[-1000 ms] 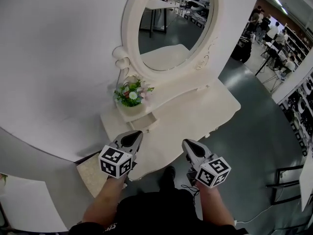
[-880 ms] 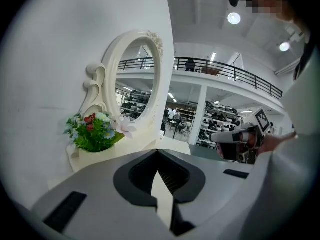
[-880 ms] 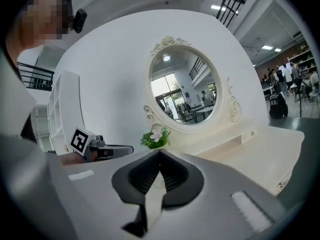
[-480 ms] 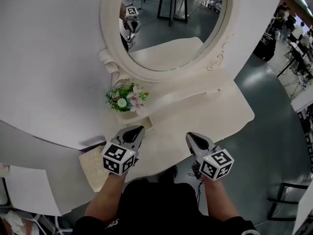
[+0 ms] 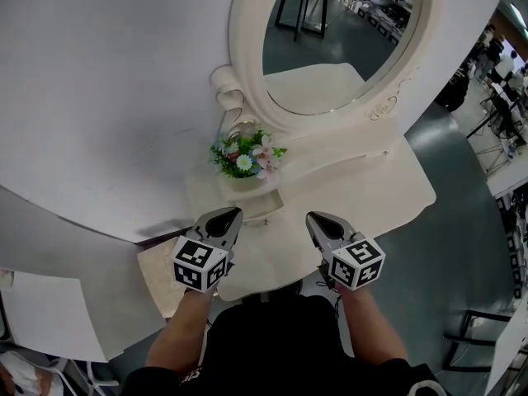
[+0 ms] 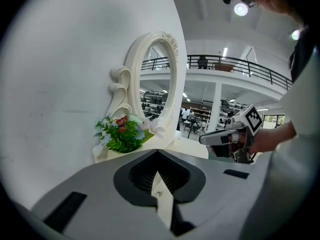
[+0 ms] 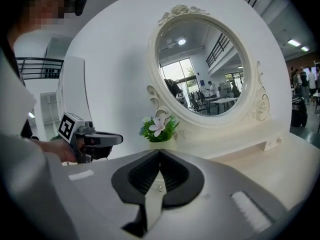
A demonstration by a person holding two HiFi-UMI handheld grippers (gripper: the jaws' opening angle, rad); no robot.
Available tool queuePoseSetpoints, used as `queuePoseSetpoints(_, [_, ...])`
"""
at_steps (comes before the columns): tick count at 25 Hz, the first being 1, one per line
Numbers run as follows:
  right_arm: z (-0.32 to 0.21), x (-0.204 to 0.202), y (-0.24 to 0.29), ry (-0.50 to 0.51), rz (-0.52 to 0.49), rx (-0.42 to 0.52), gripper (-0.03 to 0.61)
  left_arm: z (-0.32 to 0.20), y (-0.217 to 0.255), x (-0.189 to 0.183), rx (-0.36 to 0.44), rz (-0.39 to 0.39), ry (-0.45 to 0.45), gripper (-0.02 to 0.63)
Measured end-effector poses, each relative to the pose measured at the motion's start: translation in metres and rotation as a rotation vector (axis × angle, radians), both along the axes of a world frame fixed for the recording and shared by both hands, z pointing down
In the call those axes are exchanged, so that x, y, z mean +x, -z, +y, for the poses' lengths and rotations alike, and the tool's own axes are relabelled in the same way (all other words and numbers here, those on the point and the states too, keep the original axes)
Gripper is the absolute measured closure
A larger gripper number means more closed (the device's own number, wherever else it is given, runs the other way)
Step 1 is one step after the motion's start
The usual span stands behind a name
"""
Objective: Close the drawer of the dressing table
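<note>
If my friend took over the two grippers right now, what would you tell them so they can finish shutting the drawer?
Left gripper: shut, holding nothing, over the dressing table, just left of the little drawer.
Right gripper: shut, holding nothing, over the tabletop to the drawer's right.
Drawer: under the flowers, below the mirror. Its front sticks out a little.
Done: nothing yet; neither gripper seems to touch the drawer.
Left to do: put a shut gripper tip on the drawer front and push it in until it sits flush.
</note>
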State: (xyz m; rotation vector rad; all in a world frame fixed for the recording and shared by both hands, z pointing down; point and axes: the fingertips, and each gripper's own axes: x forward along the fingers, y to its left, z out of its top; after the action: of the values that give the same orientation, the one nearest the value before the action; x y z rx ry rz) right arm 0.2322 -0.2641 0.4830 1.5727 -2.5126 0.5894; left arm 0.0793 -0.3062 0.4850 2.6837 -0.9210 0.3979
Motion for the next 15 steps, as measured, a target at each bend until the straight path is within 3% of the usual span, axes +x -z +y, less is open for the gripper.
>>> queuePoseSetpoints(7, [-0.003, -0.035, -0.023, 0.014, 0.045, -0.059, 0.524, 0.0, -0.019, -0.028, -0.035, 0.042, 0.009, 0.611])
queuePoseSetpoints(15, [-0.016, -0.058, -0.06, 0.063, 0.068, -0.126, 0.463, -0.008, -0.04, -0.029, -0.078, 0.038, 0.011, 0.611])
